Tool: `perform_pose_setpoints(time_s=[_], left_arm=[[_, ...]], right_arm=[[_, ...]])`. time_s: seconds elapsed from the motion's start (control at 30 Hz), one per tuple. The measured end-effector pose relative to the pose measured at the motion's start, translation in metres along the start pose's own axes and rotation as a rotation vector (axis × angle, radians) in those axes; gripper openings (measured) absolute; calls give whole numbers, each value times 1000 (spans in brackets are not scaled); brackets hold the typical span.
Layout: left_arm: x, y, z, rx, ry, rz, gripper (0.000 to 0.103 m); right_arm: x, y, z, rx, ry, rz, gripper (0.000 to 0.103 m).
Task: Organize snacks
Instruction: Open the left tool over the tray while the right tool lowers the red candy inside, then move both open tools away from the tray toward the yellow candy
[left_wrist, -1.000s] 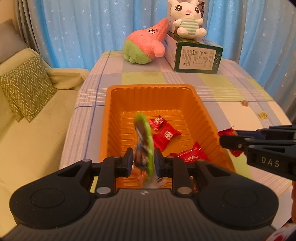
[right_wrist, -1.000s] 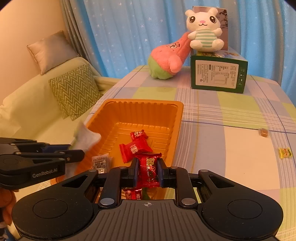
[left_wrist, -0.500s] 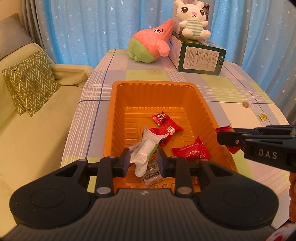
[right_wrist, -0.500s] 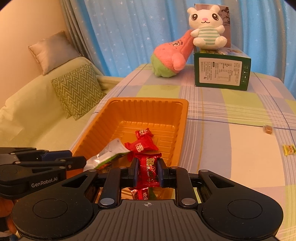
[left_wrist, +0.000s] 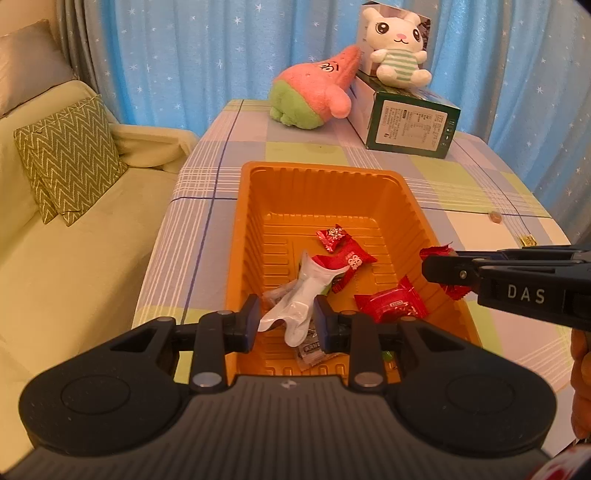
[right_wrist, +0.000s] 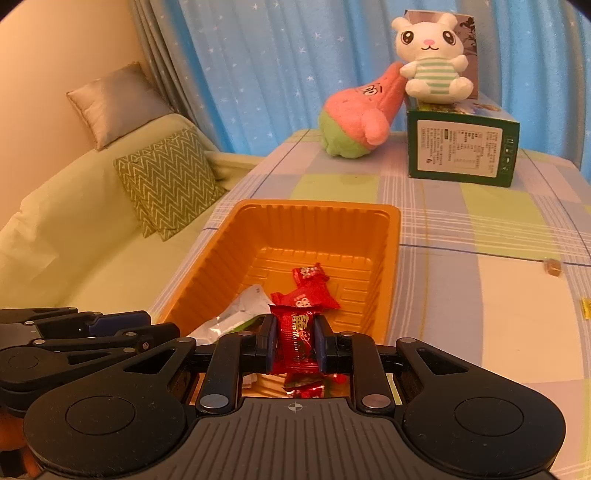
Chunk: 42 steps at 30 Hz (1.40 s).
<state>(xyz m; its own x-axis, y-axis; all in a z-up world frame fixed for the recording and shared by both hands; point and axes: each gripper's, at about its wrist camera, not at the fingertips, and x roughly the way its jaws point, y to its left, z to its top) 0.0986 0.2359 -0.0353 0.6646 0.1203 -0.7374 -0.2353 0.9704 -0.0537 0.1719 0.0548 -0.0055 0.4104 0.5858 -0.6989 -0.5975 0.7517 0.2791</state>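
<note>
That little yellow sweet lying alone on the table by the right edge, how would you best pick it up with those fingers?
The yellow sweet lies flat on the tablecloth, clear of the orange tray and with nothing beside it. I would come straight down from above and pinch across its short sides, the fingers spanning its middle. It is thin, so a sideways approach would probably just push it along.

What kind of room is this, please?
Most likely a home living room. A sofa with a zigzag cushion stands beside a table under a checked cloth, blue star curtains hang behind, and plush toys sit at the far end.
</note>
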Motion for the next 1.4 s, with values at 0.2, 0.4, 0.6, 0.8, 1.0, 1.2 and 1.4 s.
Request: perform_pose_setpoints(time_s=[0.2,0.4,0.6,0.8,1.0,1.2,1.4], left_arm=[[-3,5,-4,-16,1,1,28],[-11,6,-7,-32,-6,2,28],[-25,-2,-10,-56,-23,-12,28],[-40,-21,-17,-76,-39,-37,33],[-51,-45,-26,-77,-39,-68,42],[-60,-70,-35,-61,-33,-96,58],[-66,-93,-38,-41,-38,-129,79]], right_arm=[[8,-3,2,52,8,82,42],[-11,-19,-3,87,-25,31,64],[-37,-41,-21,155,-24,-40,64],[-68,-52,-37,170,-14,-109,64],[-96,-62,-54,183,1,-164,64],[-123,-73,-69,187,-4,-206,64],[-144,-89,-79,214,-12,-231,64]])
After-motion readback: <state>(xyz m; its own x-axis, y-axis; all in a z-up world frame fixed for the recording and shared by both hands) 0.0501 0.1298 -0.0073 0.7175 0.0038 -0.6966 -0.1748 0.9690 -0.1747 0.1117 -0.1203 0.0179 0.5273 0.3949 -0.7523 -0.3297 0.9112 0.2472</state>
